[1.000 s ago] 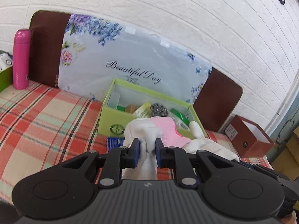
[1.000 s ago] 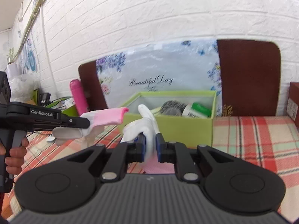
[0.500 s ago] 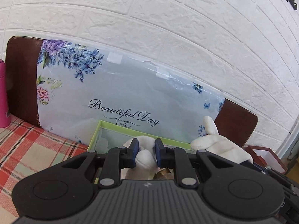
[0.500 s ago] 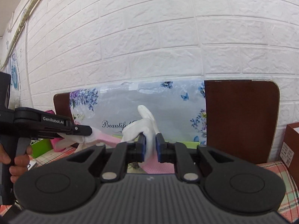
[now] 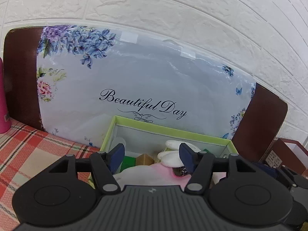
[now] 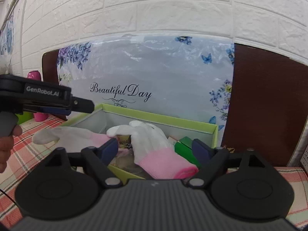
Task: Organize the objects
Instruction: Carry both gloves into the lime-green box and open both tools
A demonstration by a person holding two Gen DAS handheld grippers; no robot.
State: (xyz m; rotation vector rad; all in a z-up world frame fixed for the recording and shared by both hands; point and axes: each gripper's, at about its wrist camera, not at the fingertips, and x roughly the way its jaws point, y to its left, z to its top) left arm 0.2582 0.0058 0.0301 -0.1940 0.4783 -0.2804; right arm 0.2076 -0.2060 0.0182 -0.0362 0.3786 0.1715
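1. The light-green cardboard box (image 5: 169, 130) has its front wall and most of its contents hidden behind the black left gripper (image 5: 152, 156) body.
2. The tall pink bottle (image 5: 3, 104) is cut off by the left edge of the left wrist view.
3. Small print on the dark-red box's white label (image 5: 274, 158) is too small to read.
4. In the right wrist view, items beneath the white knit glove with a pink cuff (image 6: 152, 144) are mostly covered.
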